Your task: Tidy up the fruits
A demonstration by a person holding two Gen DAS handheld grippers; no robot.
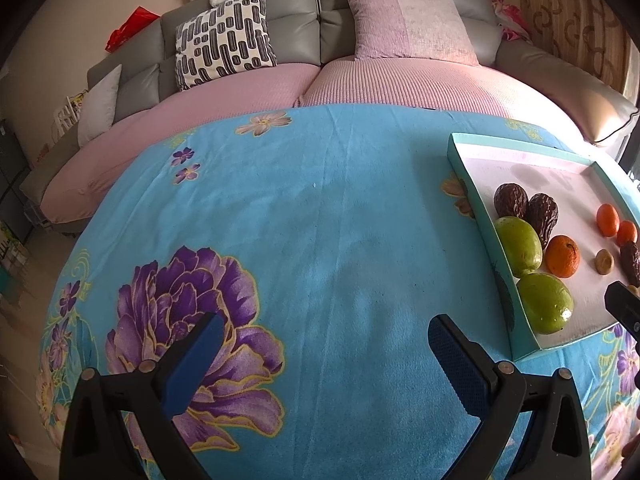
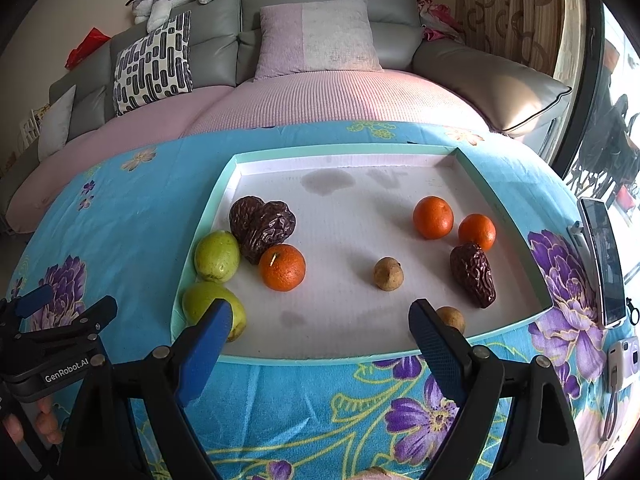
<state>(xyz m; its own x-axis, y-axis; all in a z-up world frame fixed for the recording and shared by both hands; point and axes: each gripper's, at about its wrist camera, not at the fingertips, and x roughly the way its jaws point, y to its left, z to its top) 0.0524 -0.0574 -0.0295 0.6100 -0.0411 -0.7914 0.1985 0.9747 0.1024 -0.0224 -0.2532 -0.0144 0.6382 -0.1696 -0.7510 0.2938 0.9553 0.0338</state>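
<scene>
Both grippers are spread wide and hold nothing: your left gripper (image 1: 324, 360) hangs over bare blue floral cloth (image 1: 320, 208), and your right gripper (image 2: 322, 332) hovers at the near rim of the tray (image 2: 344, 160).

Reading the right wrist view from the left of the frame: two green fruits (image 2: 217, 256) sit against the tray's left wall, the nearer one partly hidden behind your left fingertip. Just right of them, two dark wrinkled fruits (image 2: 262, 226) lean together, with an orange (image 2: 282, 267) touching them. Mid-frame a small brown fruit (image 2: 388, 274) stands alone. At lower right a second small brown one (image 2: 452, 318) sits just behind your right fingertip. Further right are two oranges (image 2: 433, 217) and a third dark fruit (image 2: 472, 274).

The risks, as I judge them: everything here is round and loose on a smooth tray floor, so a fingertip nudging one fruit could send it rolling into a neighbour. The cluster at left is packed tight, and closing on one piece may drag the others. The phone (image 2: 604, 260) stands at the right edge of the frame; a wide swing could knock it.
</scene>
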